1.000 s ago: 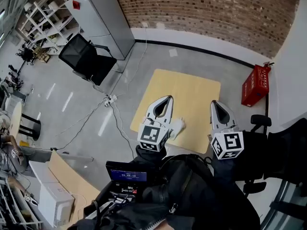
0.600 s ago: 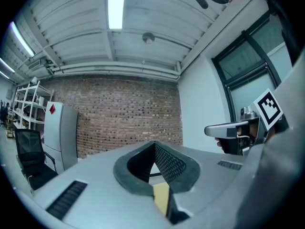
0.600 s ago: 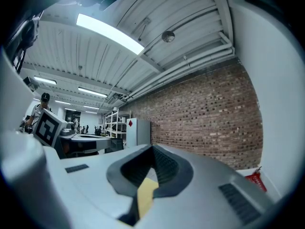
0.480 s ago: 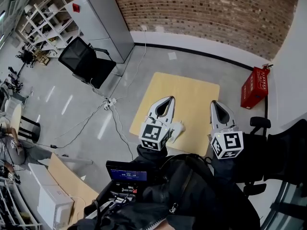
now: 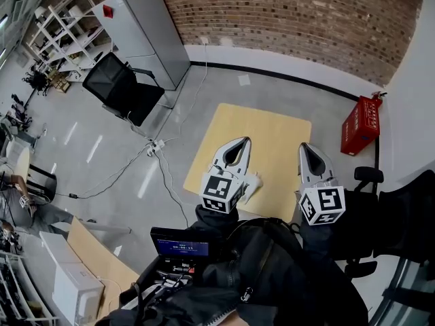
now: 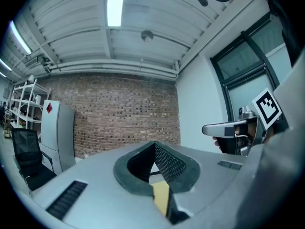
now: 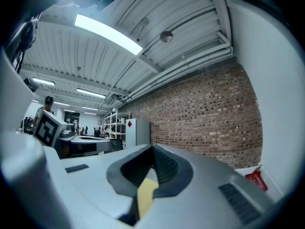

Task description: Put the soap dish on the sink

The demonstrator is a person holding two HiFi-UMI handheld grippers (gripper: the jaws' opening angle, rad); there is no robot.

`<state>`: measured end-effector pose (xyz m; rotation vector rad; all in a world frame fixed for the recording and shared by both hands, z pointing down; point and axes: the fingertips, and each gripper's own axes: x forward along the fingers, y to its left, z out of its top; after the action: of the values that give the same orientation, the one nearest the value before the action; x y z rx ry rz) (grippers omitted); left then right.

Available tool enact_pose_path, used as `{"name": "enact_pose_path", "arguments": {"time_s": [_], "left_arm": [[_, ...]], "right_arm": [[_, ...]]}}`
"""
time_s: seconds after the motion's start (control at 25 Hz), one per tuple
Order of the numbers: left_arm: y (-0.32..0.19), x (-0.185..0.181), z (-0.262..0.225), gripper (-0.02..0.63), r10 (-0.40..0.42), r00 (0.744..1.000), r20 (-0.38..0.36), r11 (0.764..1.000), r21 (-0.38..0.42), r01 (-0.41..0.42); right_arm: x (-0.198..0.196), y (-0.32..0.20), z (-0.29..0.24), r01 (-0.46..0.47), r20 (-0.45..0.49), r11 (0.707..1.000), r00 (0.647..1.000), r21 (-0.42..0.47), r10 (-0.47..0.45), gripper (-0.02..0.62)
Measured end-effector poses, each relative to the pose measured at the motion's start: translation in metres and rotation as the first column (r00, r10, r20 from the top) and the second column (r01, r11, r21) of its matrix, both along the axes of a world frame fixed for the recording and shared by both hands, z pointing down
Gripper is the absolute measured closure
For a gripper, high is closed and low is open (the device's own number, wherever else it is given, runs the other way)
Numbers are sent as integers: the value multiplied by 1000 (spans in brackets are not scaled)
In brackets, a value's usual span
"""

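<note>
L gripper (image 5: pixel 239 141): jaws being pressed together, nothing btwn.
R gripper (image 5: pixel 304 146): jaws likewise being pressed together, empty.
White item (image 5: pixel 251 182): lying on yellow table (image 5: pixel 272 131), beside L gripper, outside both jaws; too small to ID.

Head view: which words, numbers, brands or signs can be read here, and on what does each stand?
Nothing reads as words.
Small screen: light print, too small to read.
Red box by the wall: any print is too small to tell.
Grey cabinet: a red diamond sign, no legible letters.
Marker cubes: black-and-white patterns, not letters.
</note>
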<state>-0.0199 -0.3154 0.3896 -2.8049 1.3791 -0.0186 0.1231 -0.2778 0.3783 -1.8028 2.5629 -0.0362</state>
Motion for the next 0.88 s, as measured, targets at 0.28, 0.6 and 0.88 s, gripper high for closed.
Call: {"name": "enact_pose_path", "arguments": {"time_s": [0.28,0.6,0.88], "left_arm": [[-1,0,0,604,2,1000,5,1000,-1,-2],[-2,2,0,604,10,1000,2,1000,0,-10],[-3,0,3,604,5,1000,6,1000,-2,-5]], "right_arm": [[1,-1,-2,1,3,1000,1000,3,-1,589],[3,-3,-1,-2,4,1000,1000,4,2,590],[-2,-2,-2,11,-8,1000,1000,13,-10,591]]}}
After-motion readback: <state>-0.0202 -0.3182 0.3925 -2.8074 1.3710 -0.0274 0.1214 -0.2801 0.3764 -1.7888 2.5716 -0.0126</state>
